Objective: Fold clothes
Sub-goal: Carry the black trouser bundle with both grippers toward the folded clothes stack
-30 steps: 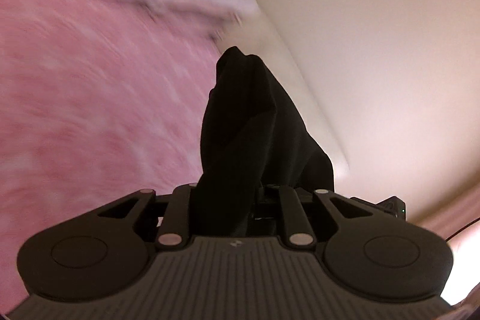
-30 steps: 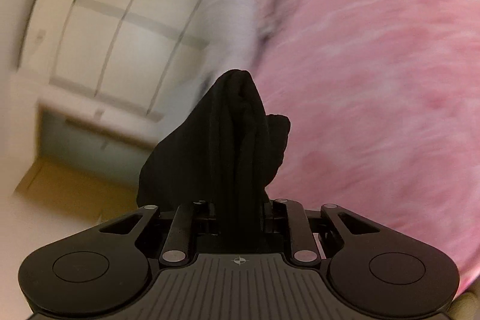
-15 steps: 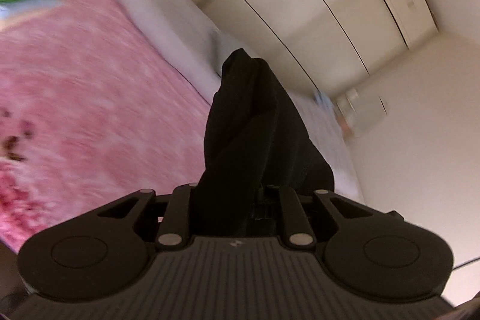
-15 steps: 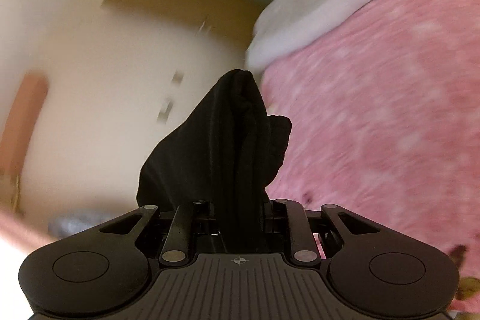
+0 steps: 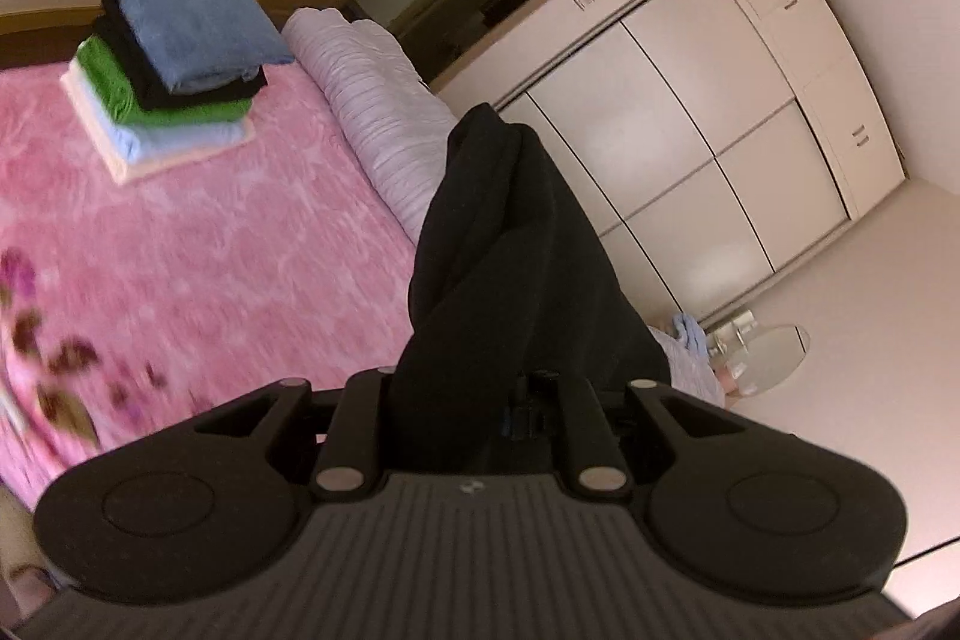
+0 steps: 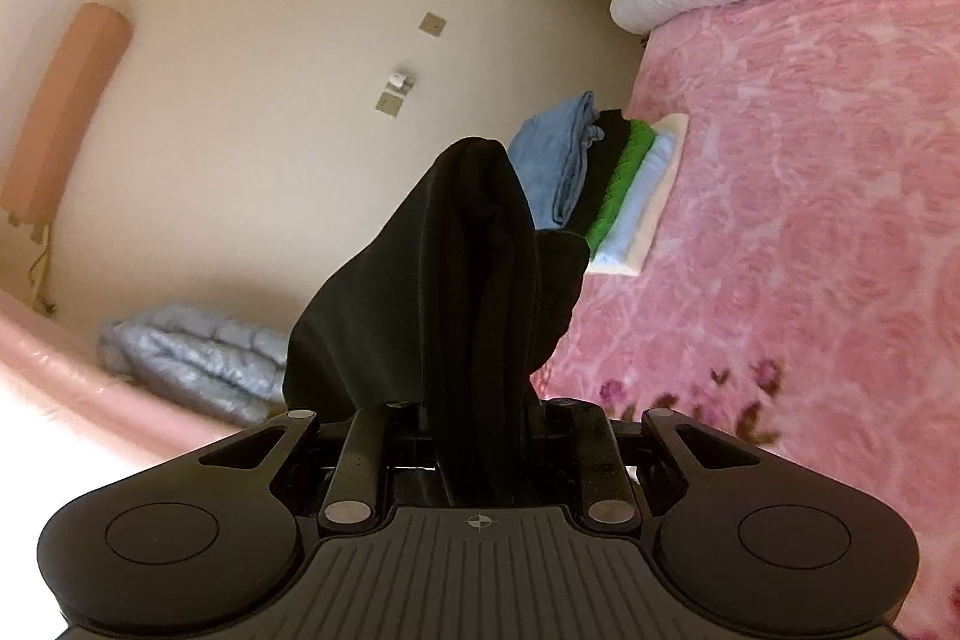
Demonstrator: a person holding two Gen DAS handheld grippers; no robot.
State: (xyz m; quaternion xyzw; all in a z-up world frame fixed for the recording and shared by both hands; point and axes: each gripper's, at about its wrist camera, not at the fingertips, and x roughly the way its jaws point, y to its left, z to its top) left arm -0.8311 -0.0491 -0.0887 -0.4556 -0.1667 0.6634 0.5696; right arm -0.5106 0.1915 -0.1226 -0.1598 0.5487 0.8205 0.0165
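left wrist: left gripper [image 5: 480, 244] clamped on black garment [image 5: 510, 250], bunched, held above pink bed [image 5: 180, 250]; folded stack [image 5: 174, 58] beyond.
right wrist: right gripper [image 6: 480, 256] clamped on same garment [image 6: 456, 280]. soft, light, limp; likely best gripped at corners or hem.

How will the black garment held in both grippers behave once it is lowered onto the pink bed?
Probably floppy: the black garment bunches in soft folds in the left gripper and right gripper. It should collapse and crease, not hold shape. Likely light.
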